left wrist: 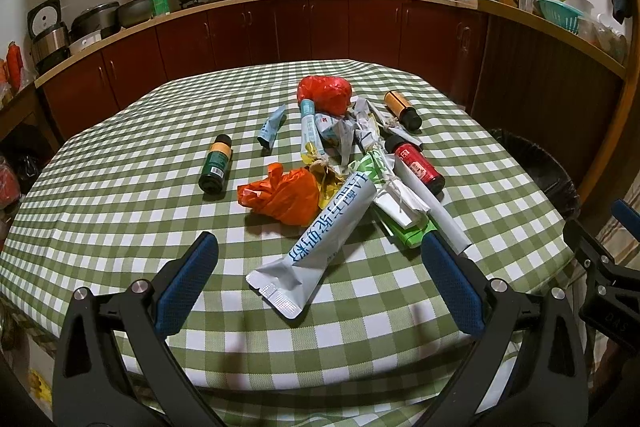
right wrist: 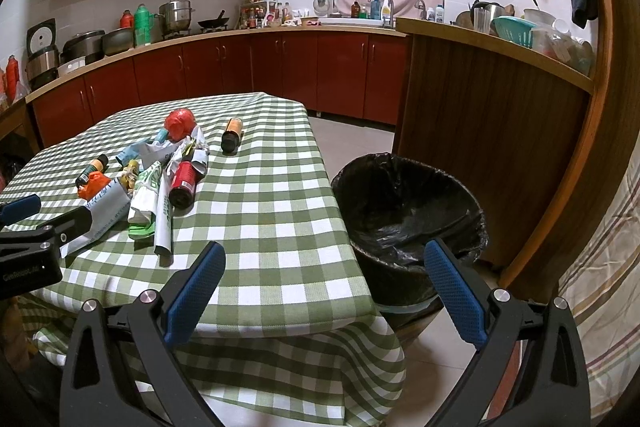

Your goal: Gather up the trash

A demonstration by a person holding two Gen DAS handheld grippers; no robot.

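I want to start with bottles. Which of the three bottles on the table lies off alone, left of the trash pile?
The green bottle with the orange band. The red bottle sits against the wrappers, and the orange bottle lies at the pile's far right.

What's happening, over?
Both hand-held grippers, left and right, open, empty. Trash pile on table. Bin lined, beside table. Nothing blocking.

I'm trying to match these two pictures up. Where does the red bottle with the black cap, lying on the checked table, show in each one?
Left wrist view: the red bottle with the black cap lies right of centre, at the right edge of the trash pile.
Right wrist view: the same bottle lies left of centre, base toward the camera.
Shared landmark: the round red plastic bag at the pile's far end.
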